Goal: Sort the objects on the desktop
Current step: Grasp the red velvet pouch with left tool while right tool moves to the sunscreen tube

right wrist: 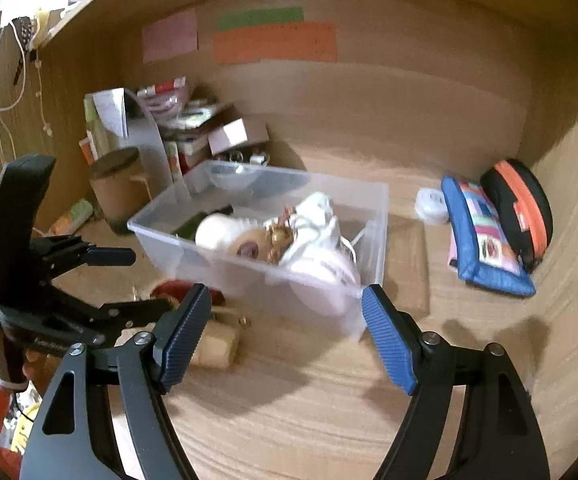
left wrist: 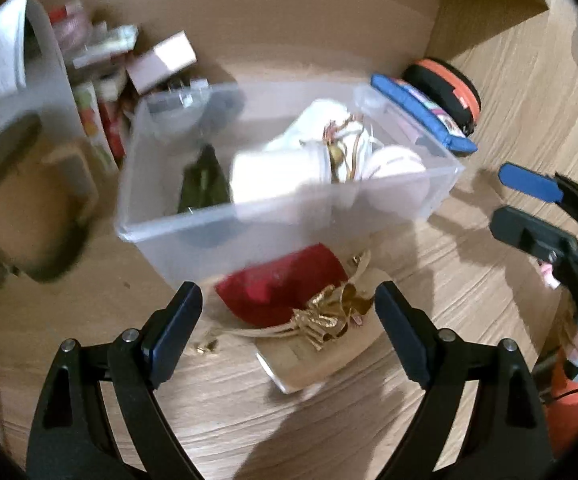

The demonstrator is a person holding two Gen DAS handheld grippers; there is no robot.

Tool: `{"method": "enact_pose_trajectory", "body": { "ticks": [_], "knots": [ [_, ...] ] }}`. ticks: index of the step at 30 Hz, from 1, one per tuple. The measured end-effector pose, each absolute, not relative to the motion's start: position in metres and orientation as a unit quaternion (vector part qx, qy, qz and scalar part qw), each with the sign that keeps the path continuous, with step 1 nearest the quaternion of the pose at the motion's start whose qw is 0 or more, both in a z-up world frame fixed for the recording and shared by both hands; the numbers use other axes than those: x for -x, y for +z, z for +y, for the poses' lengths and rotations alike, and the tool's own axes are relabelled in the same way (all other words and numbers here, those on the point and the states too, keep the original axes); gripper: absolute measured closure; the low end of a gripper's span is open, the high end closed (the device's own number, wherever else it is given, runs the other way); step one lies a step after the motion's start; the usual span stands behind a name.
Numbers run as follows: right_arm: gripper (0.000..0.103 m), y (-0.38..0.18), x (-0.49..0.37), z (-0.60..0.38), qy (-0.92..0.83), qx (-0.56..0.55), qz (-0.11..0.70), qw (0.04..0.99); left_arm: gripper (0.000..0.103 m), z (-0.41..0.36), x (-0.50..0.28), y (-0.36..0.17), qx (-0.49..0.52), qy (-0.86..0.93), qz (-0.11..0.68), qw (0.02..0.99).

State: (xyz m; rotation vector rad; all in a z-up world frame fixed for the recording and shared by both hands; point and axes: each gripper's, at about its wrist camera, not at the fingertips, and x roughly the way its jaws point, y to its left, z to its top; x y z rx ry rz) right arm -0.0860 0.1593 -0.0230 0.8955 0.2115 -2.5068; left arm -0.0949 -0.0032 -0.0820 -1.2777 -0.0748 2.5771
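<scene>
Left gripper [left wrist: 289, 320] jaws wide, empty, poised above a red pouch [left wrist: 285, 284] with gold trim, lying on the desk [left wrist: 469, 280] just in front of the clear bin [left wrist: 249, 216]. Right gripper [right wrist: 285, 336] also spread, nothing between its pads, near the bin's front corner. Blue pouch [right wrist: 485, 240] by the desk's right edge.

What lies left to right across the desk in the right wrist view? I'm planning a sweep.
Brown cylindrical container → clear plastic bin → white tape roll → blue patchwork pouch → black and orange case.
</scene>
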Motion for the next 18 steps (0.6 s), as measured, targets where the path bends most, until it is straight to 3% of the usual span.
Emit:
{"method": "enact_pose_trajectory", "body": {
  "ticks": [15, 18],
  "knots": [
    [0.028, -0.07, 0.078, 0.159, -0.874, -0.384, 0.077, 0.286, 0.014, 0.005, 0.129, -0.11, 0.477, 0.867, -0.073, 0.125],
    [0.028, -0.074, 0.075, 0.149, -0.866, -0.388, 0.089, 0.303, 0.025, 0.003, 0.125, -0.111, 0.472, 0.871, -0.06, 0.124]
  ]
}}
